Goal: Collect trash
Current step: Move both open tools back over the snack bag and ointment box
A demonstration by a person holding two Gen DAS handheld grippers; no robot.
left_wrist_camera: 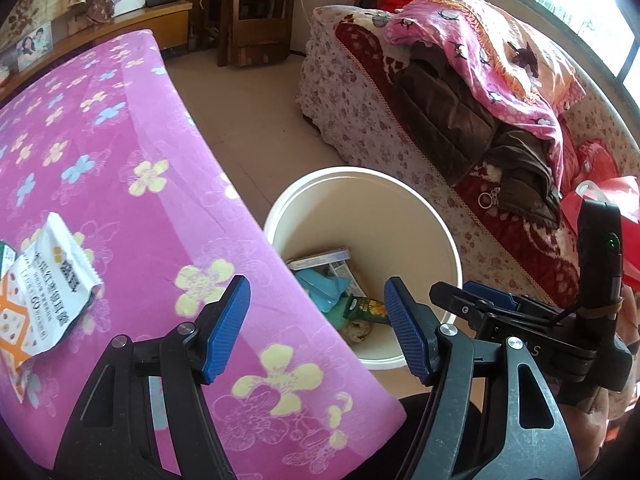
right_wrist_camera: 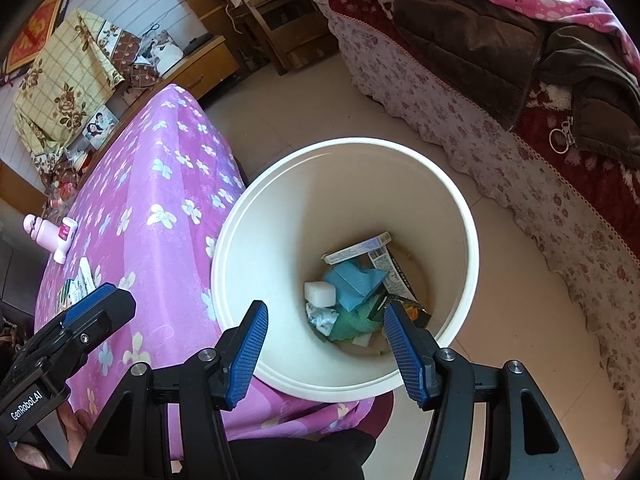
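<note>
Daylight floods in from the window (left_wrist_camera: 580, 8) behind the sofa (left_wrist_camera: 400, 128), blown out to pure white there, and it leaves the room bright with soft shadows. The white bucket (right_wrist_camera: 468, 248) glares along its sunlit rim. Both fisheye views bend straight lines near the dark, vignetted corners, and detail stays sharp centrally.
</note>
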